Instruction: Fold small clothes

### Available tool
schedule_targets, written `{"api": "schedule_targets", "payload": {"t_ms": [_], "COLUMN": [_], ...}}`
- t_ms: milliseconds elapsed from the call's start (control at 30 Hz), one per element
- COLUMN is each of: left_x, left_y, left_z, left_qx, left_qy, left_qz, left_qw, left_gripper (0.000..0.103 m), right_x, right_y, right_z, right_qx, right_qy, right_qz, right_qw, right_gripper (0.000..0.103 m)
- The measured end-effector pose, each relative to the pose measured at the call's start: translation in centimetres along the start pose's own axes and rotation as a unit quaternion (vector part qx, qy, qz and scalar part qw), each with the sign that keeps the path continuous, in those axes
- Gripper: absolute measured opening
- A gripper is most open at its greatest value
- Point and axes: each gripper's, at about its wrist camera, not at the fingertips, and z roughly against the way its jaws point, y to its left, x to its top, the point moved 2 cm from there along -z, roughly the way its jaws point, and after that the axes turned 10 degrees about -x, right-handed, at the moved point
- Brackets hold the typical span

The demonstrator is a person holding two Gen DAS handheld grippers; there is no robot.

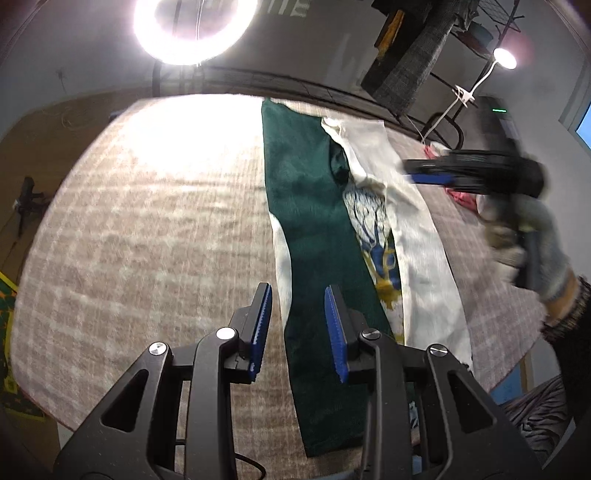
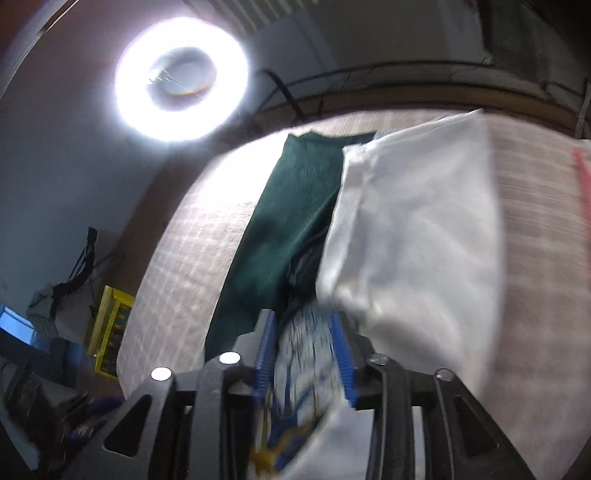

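Left gripper (image 1: 298, 321): hovers over the near end of the garment with its blue-padded fingers (image 1: 263, 325) spread apart and nothing between them; the right-hand finger sits above the green cloth, the left-hand one above bare table covering.
Right gripper (image 2: 304, 354): seen from the left wrist as a blurred black body with blue pads (image 1: 430, 179), held by a gloved hand (image 1: 532, 243) above the white side of the garment. In its own view the fingers stand apart, and printed fabric shows in the gap; blur hides whether they touch it, so a grip cannot be told.
Garment (image 1: 321, 236): a small piece lying lengthwise on the table, running away from the left camera; a dark green panel lies folded along its left, white cloth (image 2: 417, 236) along its right, and a blue and yellow print (image 1: 380, 243) shows between the two.
Table covering (image 1: 155, 229): beige woven cloth with a grid pattern, washed out by glare at the far side.
Ring light (image 1: 194, 27): lit, beyond the far edge of the table.
Pink cloth (image 1: 460, 195): beside the white side of the garment, partly behind the right gripper.
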Motion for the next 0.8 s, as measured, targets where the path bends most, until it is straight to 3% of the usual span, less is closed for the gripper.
{"api": "schedule_targets", "payload": {"t_ms": [67,200,333,400,533,667,800], "left_x": [-0.6,-2.1,-3.9,-4.9,-6.7,-8.4,-8.9], "left_y": [0.2,0.3,0.1,0.2,0.8,1.0,0.5], "left_z": [-0.2,-0.6,-1.6,-2.0,-2.9,-3.2,-3.0], "left_qx": [-0.006,-0.017,-0.021,-0.024,-0.021,-0.044,-0.048], "left_qy": [0.007,0.026,0.057,0.074,0.106,0.123,0.116], "left_qz": [0.010,0.023,0.025,0.030,0.045,0.071,0.065], "left_qw": [0.9999,0.9993,0.9978,0.9965,0.9931,0.9889,0.9900], "left_gripper": [0.045,0.045,0.046,0.046,0.046,0.046,0.053], "right_x": [-2.3,-6.4,-11.8,-14.1,-18.6,-22.4,-25.0], "right_y": [-0.3,-0.5,1.3,1.7,1.9,0.9,1.0], "right_z": [3.1,7.5,9.8,10.2,9.9,9.2,8.6], "right_qx": [-0.023,-0.038,-0.057,-0.079,-0.115,-0.104,-0.067], "right_qy": [-0.010,-0.011,0.006,0.012,0.033,0.069,0.093], "right_qz": [0.004,-0.011,-0.020,-0.014,-0.008,-0.032,-0.037], "right_qw": [1.000,0.999,0.998,0.997,0.993,0.992,0.993], "right_gripper": [0.039,0.042,0.047,0.055,0.055,0.055,0.054]}}
